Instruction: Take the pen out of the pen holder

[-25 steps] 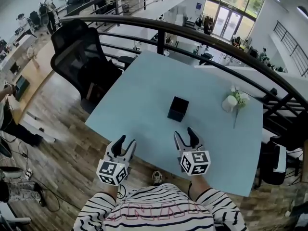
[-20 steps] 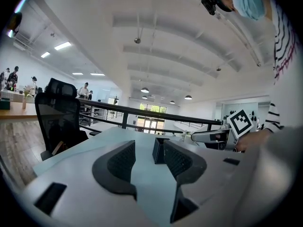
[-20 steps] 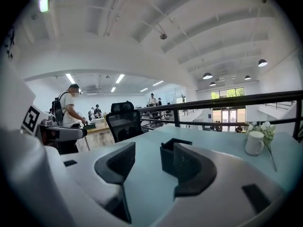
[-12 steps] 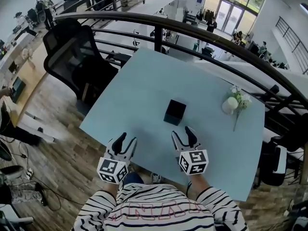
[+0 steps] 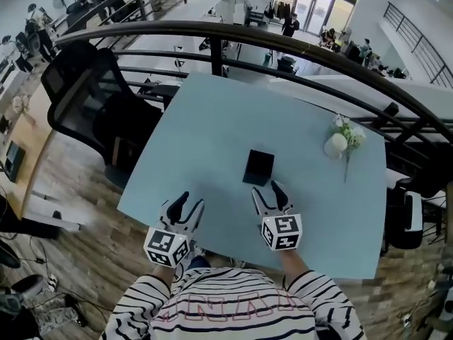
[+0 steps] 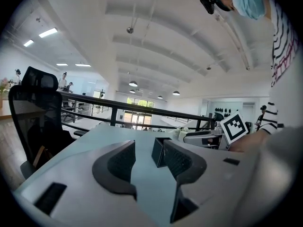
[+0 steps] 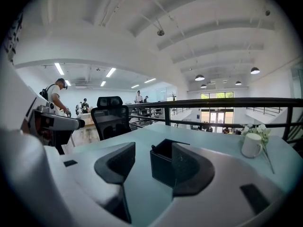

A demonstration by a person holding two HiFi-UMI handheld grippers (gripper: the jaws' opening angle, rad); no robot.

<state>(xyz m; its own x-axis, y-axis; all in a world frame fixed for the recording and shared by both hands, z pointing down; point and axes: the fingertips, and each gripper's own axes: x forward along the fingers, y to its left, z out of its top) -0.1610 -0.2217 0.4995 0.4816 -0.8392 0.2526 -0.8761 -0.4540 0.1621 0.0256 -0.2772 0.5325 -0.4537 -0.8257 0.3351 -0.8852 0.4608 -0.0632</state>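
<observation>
A black square pen holder (image 5: 258, 167) stands mid-table on the pale blue table (image 5: 212, 126). I cannot make out a pen from above. In the right gripper view a small dark tip shows at the rim of the pen holder (image 7: 162, 165). My right gripper (image 5: 267, 190) is open, its tips just short of the holder's near side. My left gripper (image 5: 192, 203) is open over the table's near edge, to the left of the holder. In the left gripper view the pen holder (image 6: 158, 151) shows between the open left gripper (image 6: 149, 162). The right gripper (image 7: 149, 167) holds nothing.
A white vase with flowers (image 5: 338, 144) stands at the table's right side, also seen as the vase (image 7: 251, 144). A black office chair (image 5: 85, 98) is left of the table. A dark railing (image 5: 212, 30) runs behind the far edge. Wooden floor lies below the near edge.
Both grippers have crept forward over the table. The right one's tips now lie close to the pen holder. Both have stayed open.
</observation>
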